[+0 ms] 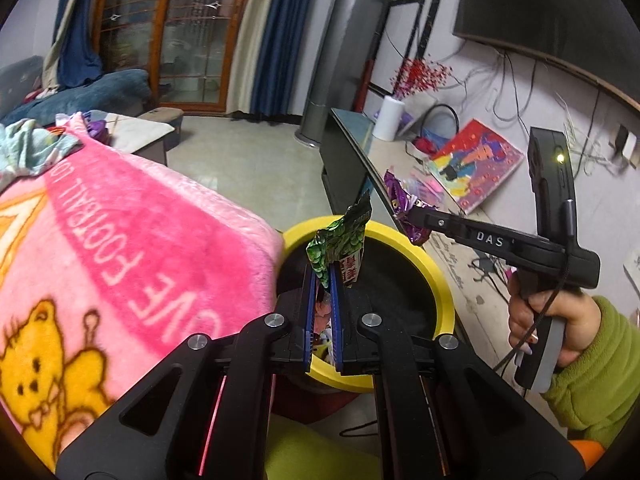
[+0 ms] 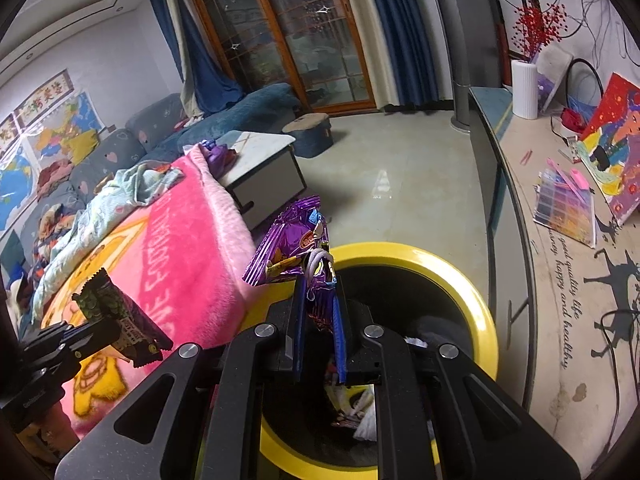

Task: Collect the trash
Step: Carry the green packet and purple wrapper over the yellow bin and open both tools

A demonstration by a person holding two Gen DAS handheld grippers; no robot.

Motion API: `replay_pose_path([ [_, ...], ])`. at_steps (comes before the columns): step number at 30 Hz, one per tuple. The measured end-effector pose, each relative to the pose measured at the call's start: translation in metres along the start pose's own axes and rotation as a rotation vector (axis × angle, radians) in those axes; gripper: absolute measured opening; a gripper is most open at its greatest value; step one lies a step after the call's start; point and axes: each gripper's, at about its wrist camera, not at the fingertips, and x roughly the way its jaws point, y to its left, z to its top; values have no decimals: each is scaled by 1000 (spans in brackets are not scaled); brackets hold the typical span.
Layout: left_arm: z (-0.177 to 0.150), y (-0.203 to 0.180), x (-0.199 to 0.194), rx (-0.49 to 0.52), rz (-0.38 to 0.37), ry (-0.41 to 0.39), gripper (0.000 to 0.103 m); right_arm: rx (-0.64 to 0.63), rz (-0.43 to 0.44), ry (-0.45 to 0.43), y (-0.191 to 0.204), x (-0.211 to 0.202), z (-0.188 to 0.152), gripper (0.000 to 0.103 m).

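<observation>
My left gripper is shut on a green snack wrapper, held just above the mouth of a black trash bin with a yellow rim. My right gripper is shut on a crumpled purple foil wrapper, over the near left part of the same bin's yellow rim. In the left wrist view the right gripper comes in from the right with the purple wrapper beyond the bin's far rim. In the right wrist view the left gripper shows at lower left with the green wrapper. Trash lies inside the bin.
A pink plush blanket covers the surface left of the bin and touches its rim. A long low cabinet runs along the right wall with papers, a painting and a white vase. A hand in a green sleeve holds the right gripper.
</observation>
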Motion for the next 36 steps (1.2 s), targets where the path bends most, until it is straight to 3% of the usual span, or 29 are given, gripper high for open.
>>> replay_pose_path([
  [11,-12,-21,23,56,-24,70,3,20,-26,52,-26,5,-20,14],
  [23,-16,-23,55,25,-55,114,5,60,-28,92,-38,17,-28,18],
  [29,-19,-19,66,0,-37,134,23,61,-32,113,-38,23,-34,32],
  [36,-18,-10,66,-33,-31,133,55,58,-41,123,-37,26,-37,47],
])
